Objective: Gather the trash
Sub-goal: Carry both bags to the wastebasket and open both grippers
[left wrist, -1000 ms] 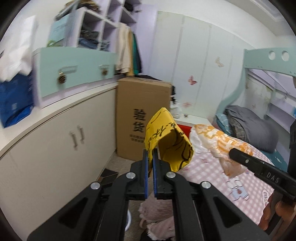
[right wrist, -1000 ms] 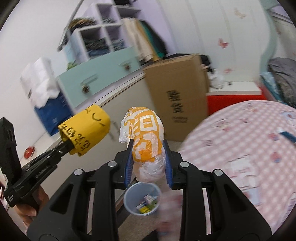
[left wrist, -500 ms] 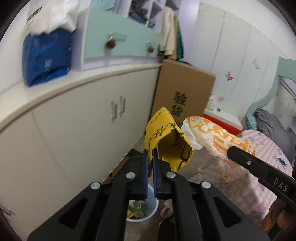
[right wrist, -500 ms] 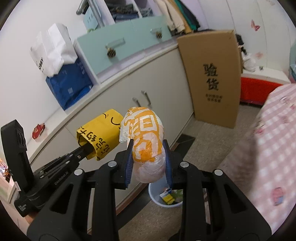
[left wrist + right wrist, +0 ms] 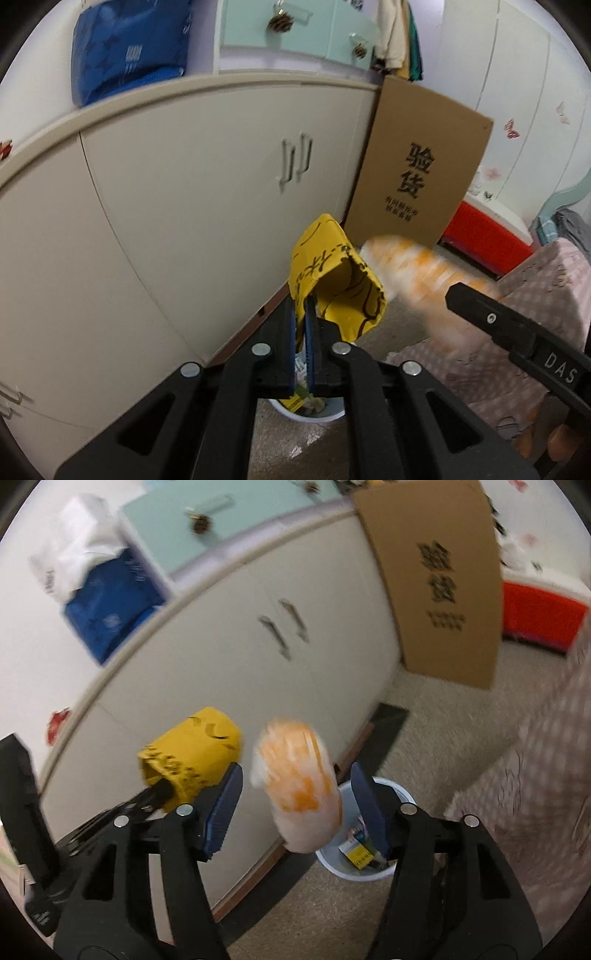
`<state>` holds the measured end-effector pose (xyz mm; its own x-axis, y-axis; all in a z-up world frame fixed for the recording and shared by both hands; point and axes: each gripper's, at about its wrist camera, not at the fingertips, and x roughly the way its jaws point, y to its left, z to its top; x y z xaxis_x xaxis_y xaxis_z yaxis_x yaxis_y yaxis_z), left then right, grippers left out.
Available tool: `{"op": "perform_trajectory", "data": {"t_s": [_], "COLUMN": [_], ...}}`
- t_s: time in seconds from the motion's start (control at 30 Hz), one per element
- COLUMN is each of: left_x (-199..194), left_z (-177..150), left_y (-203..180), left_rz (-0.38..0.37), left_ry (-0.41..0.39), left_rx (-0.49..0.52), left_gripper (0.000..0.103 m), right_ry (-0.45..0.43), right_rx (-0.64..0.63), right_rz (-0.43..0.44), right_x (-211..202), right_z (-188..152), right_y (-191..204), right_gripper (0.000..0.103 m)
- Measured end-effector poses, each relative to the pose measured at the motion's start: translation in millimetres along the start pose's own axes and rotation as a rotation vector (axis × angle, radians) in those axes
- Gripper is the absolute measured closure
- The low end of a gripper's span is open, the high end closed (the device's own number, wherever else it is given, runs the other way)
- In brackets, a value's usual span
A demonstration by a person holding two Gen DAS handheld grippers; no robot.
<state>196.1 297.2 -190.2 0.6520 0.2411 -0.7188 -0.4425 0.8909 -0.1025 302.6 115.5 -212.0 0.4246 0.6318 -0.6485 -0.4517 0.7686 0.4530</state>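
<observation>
My left gripper [image 5: 301,306] is shut on the edge of a yellow paper wrapper [image 5: 334,284] with black writing, held above a small pale blue bin [image 5: 314,415] on the floor. In the right wrist view that wrapper [image 5: 192,753] hangs at the left on the left gripper. My right gripper [image 5: 295,794] is opening: its blue pads stand apart from an orange and white plastic bag [image 5: 297,782], blurred, loose between them above the bin [image 5: 358,871], which holds some trash. The bag [image 5: 413,269] also shows blurred in the left wrist view.
A cream cabinet [image 5: 184,206] with two door handles runs along the left. A tall cardboard box [image 5: 417,173] leans at its end, a red box [image 5: 484,236] behind it. A pink checked bedspread [image 5: 546,760] fills the right. The floor is beige carpet [image 5: 325,912].
Both grippers have come down from bed height toward the bin by the cabinet. The right gripper's jaws have spread and the orange bag has come free of the pads. The left still grips the wrapper.
</observation>
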Motion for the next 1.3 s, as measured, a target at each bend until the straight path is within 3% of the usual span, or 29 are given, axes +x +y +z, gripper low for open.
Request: {"op": "perform_trajectory", "data": {"t_s": [0.27, 0.7, 1.3], "left_x": [25.1, 27.1, 37.5], "left_z": [-15.0, -17.1, -4.9], "left_y": [0.2, -24.8, -48.2], "left_rz": [0.017, 0.000, -0.001], "left_ry": [0.065, 0.076, 0.078], "left_rx": [0.006, 0.054, 0.090], "left_gripper": [0.099, 0.098, 0.098], "right_ry": [0.071, 0.022, -0.038], "right_rx": [0.000, -0.017, 0.071], "right_rz": [-0.059, -0.063, -0.036], "right_x": [13.4, -10.9, -30.3], "right_z": [-20.2, -20.2, -13.7], "right_y": [-17.8, -17.9, -37.0], "right_gripper": [0.035, 0.030, 0.026]}}
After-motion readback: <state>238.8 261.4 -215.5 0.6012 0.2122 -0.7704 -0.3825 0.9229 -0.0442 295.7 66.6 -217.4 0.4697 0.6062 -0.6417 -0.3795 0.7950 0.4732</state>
